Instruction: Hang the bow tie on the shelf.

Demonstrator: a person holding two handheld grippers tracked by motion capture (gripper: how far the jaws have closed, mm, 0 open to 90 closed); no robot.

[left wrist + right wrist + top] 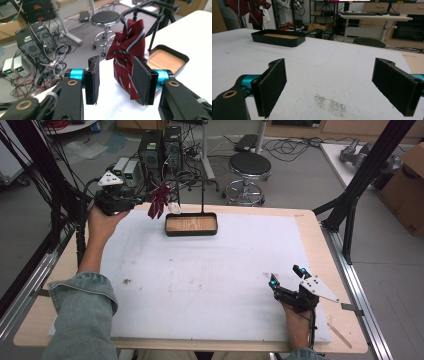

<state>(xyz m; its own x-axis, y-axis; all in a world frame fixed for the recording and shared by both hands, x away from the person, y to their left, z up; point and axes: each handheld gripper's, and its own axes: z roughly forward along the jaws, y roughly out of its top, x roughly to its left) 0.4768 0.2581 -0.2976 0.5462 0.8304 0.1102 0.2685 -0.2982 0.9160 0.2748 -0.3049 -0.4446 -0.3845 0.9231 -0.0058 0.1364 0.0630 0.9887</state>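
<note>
Looking down from the high view, the left gripper (131, 200) sits at the far left corner of the table (310, 227), just left of the red striped tie (159, 200), which hangs from a black stand (202, 195) rising out of the wood-lined tray (191, 224). The right gripper (286, 278) rests well apart from the tray, near the front right. Left gripper view: jaws partly open, the tie (128, 50) hanging just beyond them, against the right pad (140, 78), ungripped. Right gripper view: jaws wide apart and empty; the tray (277, 37) lies far ahead.

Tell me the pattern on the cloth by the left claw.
Dark red cloth with navy and white stripes, clearest in the left gripper view.
</note>
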